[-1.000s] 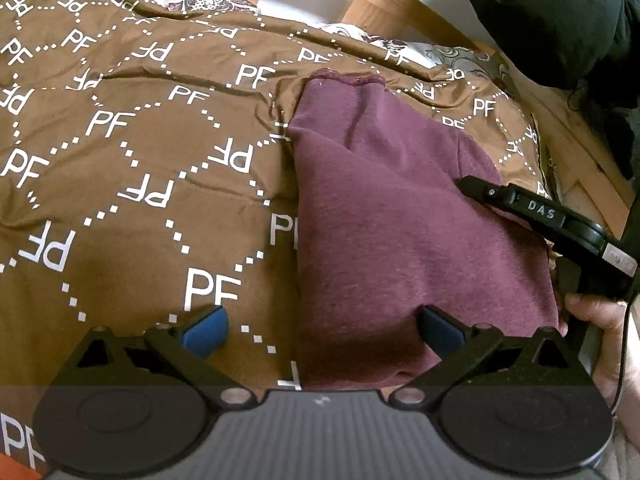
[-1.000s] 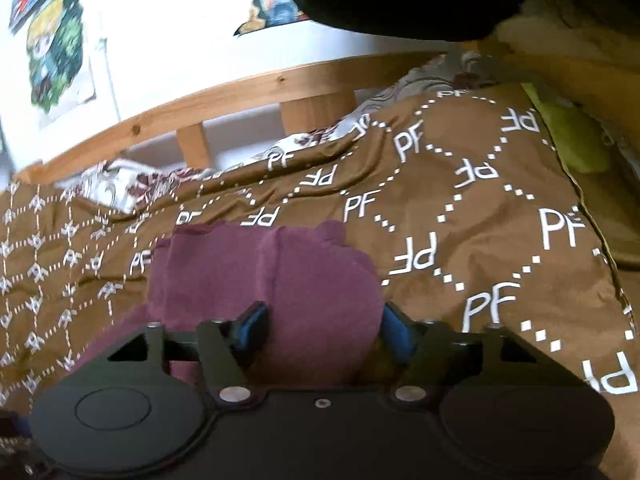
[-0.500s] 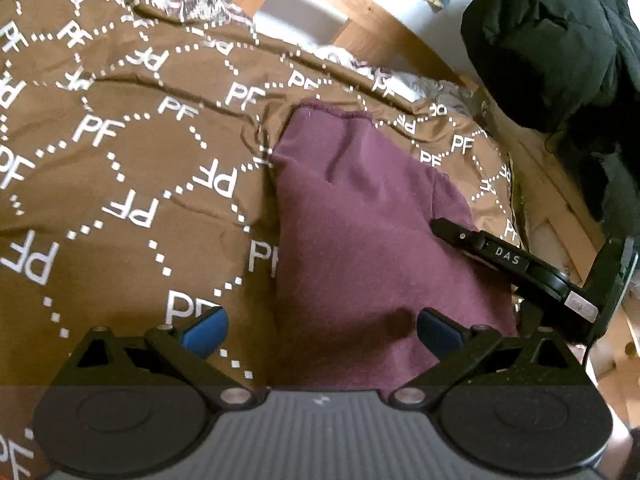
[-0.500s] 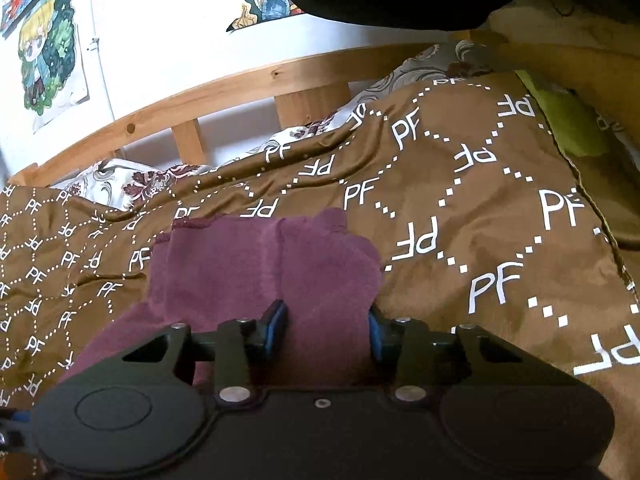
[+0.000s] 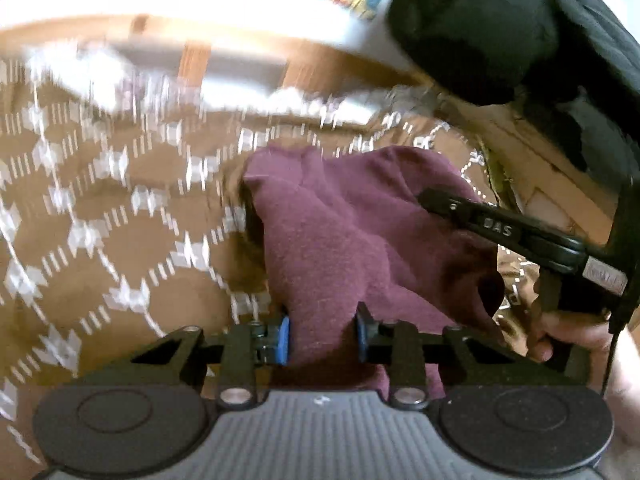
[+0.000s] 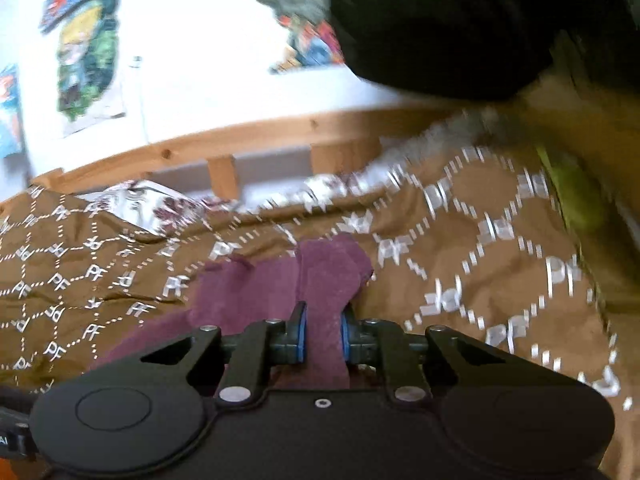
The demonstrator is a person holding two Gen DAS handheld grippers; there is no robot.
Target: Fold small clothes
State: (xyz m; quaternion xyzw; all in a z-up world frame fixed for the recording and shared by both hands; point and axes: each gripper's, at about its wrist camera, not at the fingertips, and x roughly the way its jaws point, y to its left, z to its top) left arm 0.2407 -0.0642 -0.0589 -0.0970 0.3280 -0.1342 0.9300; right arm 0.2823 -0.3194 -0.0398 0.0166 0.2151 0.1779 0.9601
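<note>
A maroon garment (image 5: 352, 240) lies bunched on a brown bedspread with white PF lettering (image 5: 120, 272). My left gripper (image 5: 322, 334) is shut on the garment's near edge, its blue pads pinching the cloth. My right gripper (image 6: 323, 334) is shut on another part of the same garment (image 6: 320, 280), and it shows from the side in the left wrist view (image 5: 500, 228), at the garment's right. The near edge is lifted off the bed; the far end rests on the bedspread. Both views are motion-blurred.
A wooden bed rail (image 6: 280, 136) runs along the far side under a white wall with posters (image 6: 88, 72). A black jacket (image 5: 520, 28) hangs at upper right. A patterned pillow (image 6: 152, 204) lies at the head. A yellow-green item (image 6: 576, 196) sits at the right edge.
Both grippers have closed on the maroon garment; the left was wide open before. The garment's near edge has risen and bunched, and both cameras have tilted up.
</note>
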